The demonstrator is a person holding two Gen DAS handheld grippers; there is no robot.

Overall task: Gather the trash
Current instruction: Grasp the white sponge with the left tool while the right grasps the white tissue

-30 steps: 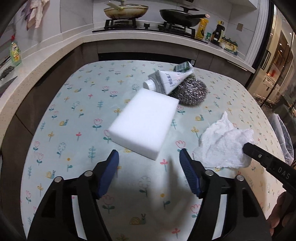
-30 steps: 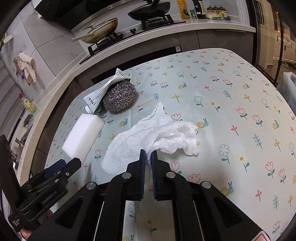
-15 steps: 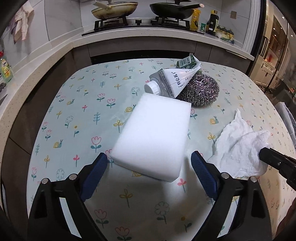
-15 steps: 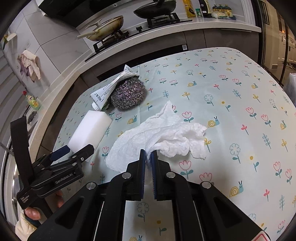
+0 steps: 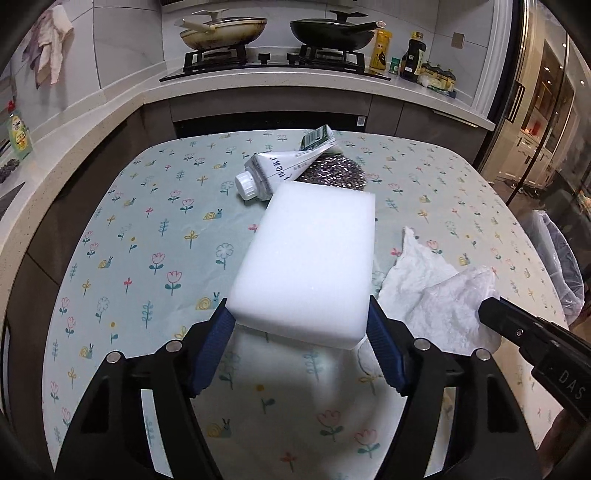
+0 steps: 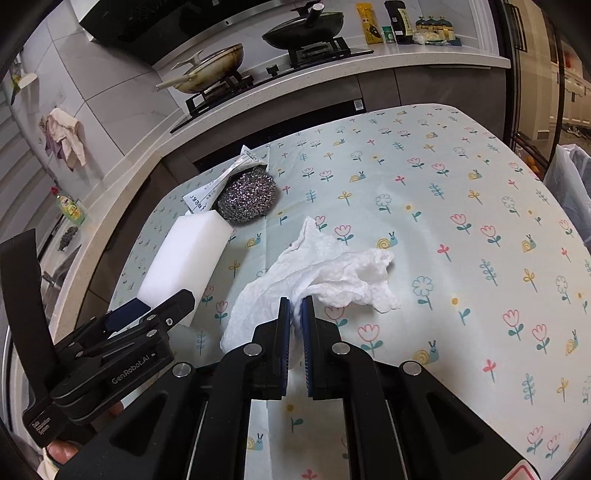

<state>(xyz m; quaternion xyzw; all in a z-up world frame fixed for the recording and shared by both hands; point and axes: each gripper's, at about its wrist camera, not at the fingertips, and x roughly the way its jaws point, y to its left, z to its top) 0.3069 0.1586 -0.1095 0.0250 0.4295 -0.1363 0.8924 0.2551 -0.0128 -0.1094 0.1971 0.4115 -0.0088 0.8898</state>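
A white sponge block [image 5: 306, 258] lies on the flowered tablecloth, also seen in the right wrist view [image 6: 184, 258]. My left gripper [image 5: 299, 332] is open, its blue pads on either side of the block's near end. My right gripper [image 6: 294, 314] is shut on a crumpled white paper towel [image 6: 332, 273], which also shows in the left wrist view [image 5: 436, 295]. A squeezed tube with a white cap [image 5: 273, 173] and a steel wool scourer [image 5: 332, 171] lie behind the sponge.
A bin lined with a plastic bag [image 5: 557, 262] stands off the table's right edge. A kitchen counter with a stove and two pans [image 5: 273, 33] runs behind and to the left of the table [image 5: 147, 221].
My left gripper has moved forward over the table until its open pads flank the sponge block. My right gripper stays shut on the paper towel, which has lifted slightly.
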